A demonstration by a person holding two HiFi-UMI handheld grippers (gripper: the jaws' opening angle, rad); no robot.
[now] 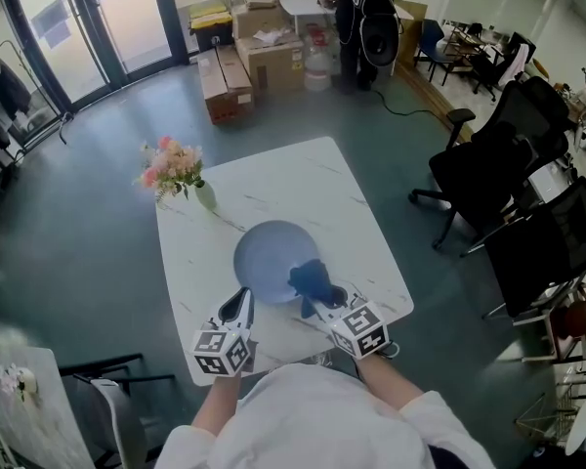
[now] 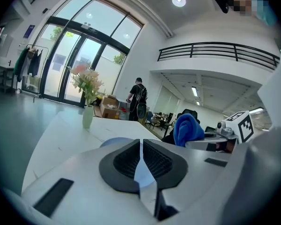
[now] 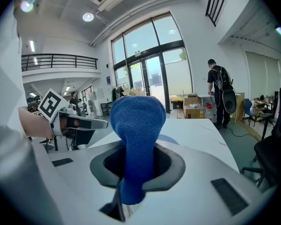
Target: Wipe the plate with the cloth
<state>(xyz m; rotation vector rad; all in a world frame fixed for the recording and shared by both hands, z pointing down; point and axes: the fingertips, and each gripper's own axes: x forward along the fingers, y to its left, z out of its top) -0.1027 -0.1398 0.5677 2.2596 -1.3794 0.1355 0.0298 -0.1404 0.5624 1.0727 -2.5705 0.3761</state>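
A pale blue plate [image 1: 272, 250] is at the near middle of the white marble table [image 1: 303, 179]. My left gripper [image 1: 242, 303] is at its near-left rim. In the left gripper view the jaws [image 2: 141, 146] are shut with the plate's thin rim [image 2: 113, 142] running between the pads. My right gripper [image 1: 318, 307] is shut on a bunched dark blue cloth [image 1: 310, 279], which stands up over the plate's near-right edge. The cloth [image 3: 138, 123] fills the right gripper view between the jaws [image 3: 139, 150], and the left gripper [image 3: 96, 122] shows at its left.
A vase of pink flowers [image 1: 176, 172] stands at the table's far left corner. Black office chairs [image 1: 498, 169] crowd the right side. Cardboard boxes [image 1: 249, 62] and a standing person [image 1: 356, 13] are beyond the table. A chair [image 1: 107, 394] sits at the near left.
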